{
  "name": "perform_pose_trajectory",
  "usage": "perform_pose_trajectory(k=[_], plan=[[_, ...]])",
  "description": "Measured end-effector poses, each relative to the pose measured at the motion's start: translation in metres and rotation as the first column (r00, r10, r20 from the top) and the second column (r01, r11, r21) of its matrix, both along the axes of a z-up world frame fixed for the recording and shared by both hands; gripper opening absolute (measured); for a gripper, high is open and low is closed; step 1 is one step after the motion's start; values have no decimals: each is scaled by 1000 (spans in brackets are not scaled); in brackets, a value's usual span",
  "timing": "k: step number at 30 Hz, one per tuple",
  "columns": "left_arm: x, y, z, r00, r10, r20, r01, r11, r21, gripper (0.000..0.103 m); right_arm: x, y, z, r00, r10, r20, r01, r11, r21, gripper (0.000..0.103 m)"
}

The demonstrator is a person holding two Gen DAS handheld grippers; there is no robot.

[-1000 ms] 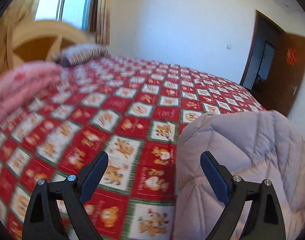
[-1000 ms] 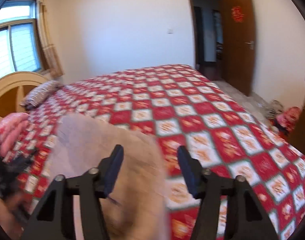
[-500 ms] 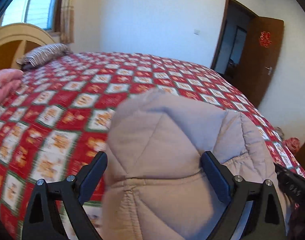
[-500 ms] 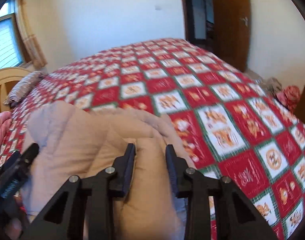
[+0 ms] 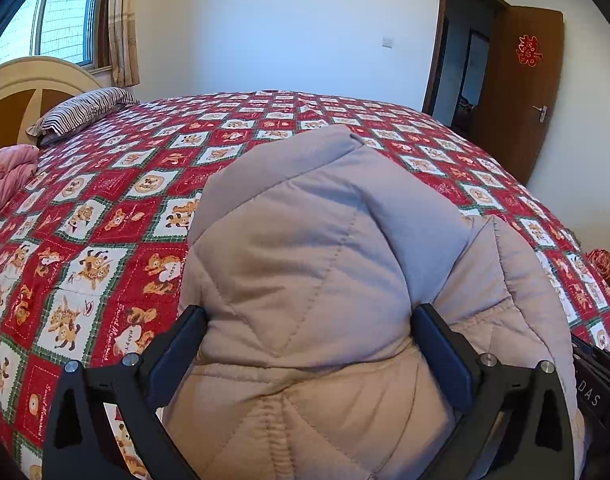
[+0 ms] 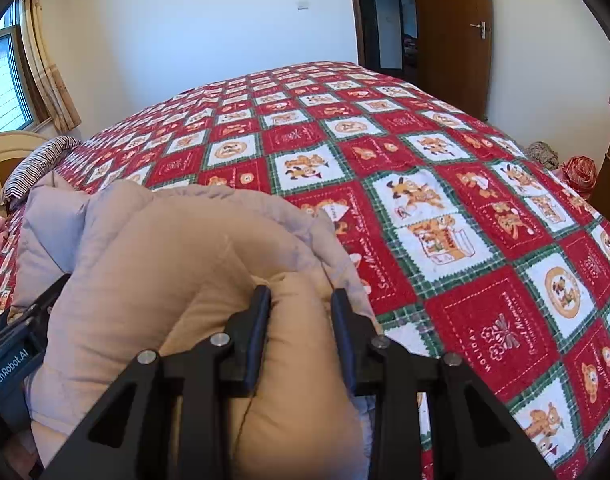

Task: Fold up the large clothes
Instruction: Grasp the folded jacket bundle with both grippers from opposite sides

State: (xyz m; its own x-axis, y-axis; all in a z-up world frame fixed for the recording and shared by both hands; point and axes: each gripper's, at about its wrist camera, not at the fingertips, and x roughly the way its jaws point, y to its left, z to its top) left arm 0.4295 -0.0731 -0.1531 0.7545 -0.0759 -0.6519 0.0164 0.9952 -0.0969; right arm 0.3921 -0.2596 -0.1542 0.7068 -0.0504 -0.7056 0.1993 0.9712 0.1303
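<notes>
Both hand-held grippers have dropped onto the puffy quilted beige coat (image 5: 317, 280), bunched on the bed (image 5: 105, 208).
Left hand-held gripper (image 5: 309, 344) jaws opening wide astride its padding; right hand-held gripper (image 6: 301, 316) pinches a soft fold.

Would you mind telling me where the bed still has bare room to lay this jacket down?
The bedspread is bare beyond the quilted jacket, out to the far edge by the door. The headboard end is crowded: striped pillow and pink quilt.
</notes>
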Motion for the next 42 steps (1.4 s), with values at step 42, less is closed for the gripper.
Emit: perform_pose_trajectory(k=[42], plan=[[22,-6,-21,997,16,-72,-14,999,31,103,22,1,-28,997,2,-77,-3,1000,-14,38]])
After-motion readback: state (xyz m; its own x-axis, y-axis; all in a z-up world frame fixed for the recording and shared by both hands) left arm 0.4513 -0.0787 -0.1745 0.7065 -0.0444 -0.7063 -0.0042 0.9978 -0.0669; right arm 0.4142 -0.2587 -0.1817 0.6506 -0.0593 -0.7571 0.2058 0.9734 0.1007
